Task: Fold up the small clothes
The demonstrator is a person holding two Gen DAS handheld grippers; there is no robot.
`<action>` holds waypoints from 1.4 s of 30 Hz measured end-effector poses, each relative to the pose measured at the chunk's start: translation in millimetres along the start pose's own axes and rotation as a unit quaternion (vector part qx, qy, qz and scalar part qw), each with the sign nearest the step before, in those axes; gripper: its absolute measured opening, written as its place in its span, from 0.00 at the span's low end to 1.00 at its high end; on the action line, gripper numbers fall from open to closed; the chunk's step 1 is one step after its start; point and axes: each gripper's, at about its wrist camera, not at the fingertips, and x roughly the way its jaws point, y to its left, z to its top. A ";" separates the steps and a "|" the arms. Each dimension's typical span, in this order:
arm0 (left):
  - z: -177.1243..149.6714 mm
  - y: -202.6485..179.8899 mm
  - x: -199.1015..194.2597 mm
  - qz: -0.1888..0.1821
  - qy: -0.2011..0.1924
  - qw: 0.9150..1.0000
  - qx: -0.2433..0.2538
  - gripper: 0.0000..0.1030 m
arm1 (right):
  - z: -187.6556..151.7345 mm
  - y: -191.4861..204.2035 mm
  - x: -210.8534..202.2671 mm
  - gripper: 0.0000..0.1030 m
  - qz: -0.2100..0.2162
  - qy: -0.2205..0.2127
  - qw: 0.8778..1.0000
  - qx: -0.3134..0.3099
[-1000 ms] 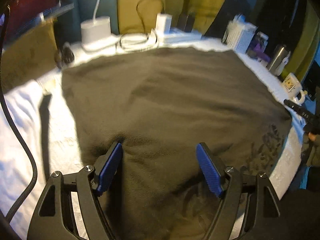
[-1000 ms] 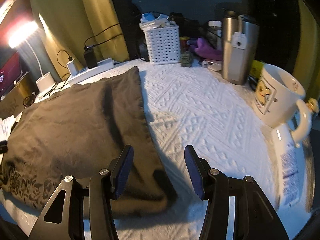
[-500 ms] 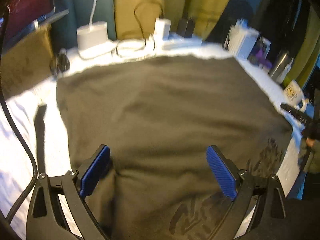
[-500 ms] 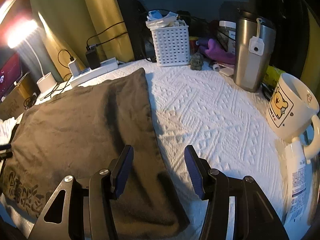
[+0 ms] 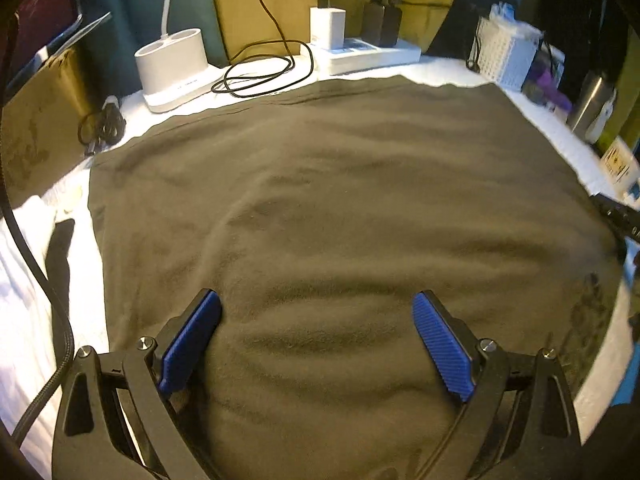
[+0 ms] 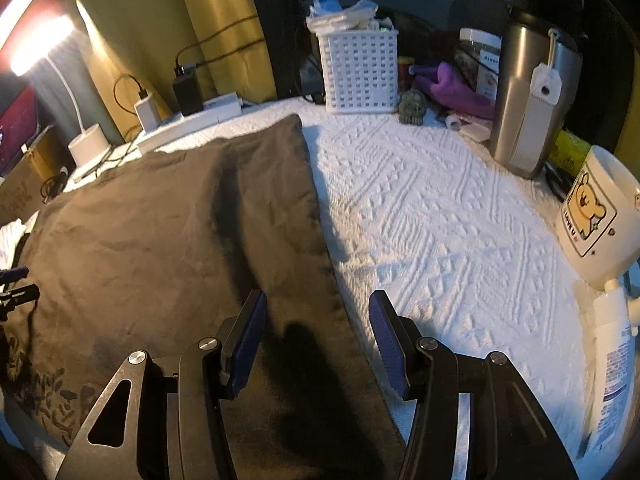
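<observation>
A dark olive-brown garment (image 5: 340, 200) lies spread flat on a white textured cloth (image 6: 440, 220), with a dark print near its front right corner (image 6: 44, 392). My left gripper (image 5: 314, 300) hangs over the garment's near middle, jaws wide open, and nothing is pinched between the blue pads (image 5: 192, 336). My right gripper (image 6: 319, 298) is open about halfway and straddles the garment's right edge (image 6: 320, 220). Its left finger is over the fabric and its right finger over the white cloth. Neither gripper holds the garment.
A white lamp base (image 5: 172, 68), a coiled black cable (image 5: 260, 76) and a power strip with chargers (image 5: 360, 52) line the back. On the right stand a white basket (image 6: 360, 72), a steel tumbler (image 6: 528, 100), a bear mug (image 6: 596, 216) and a tube (image 6: 612, 360).
The left jaws have spread wider, letting go a ridge of fabric, and that gripper has moved forward over the garment. The right gripper has shifted along the garment's right edge, its opening unchanged.
</observation>
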 end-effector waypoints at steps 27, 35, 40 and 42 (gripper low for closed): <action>-25.3 -40.2 -60.0 -0.068 -0.061 0.996 0.010 0.93 | -31.9 2.0 -43.9 0.79 -0.041 -0.014 0.999 -0.010; -43.7 -28.0 -76.3 -0.064 -0.077 0.995 0.001 0.93 | -61.4 -0.7 -66.9 0.79 -0.019 -0.011 0.999 0.026; -51.3 -14.5 -80.7 -0.051 -0.081 0.995 -0.001 0.93 | -77.4 8.1 -66.9 0.79 0.010 0.000 0.999 0.042; -53.5 -7.2 -81.5 -0.044 -0.082 0.996 -0.007 0.93 | -81.6 11.5 -64.2 0.79 0.019 0.004 0.999 0.047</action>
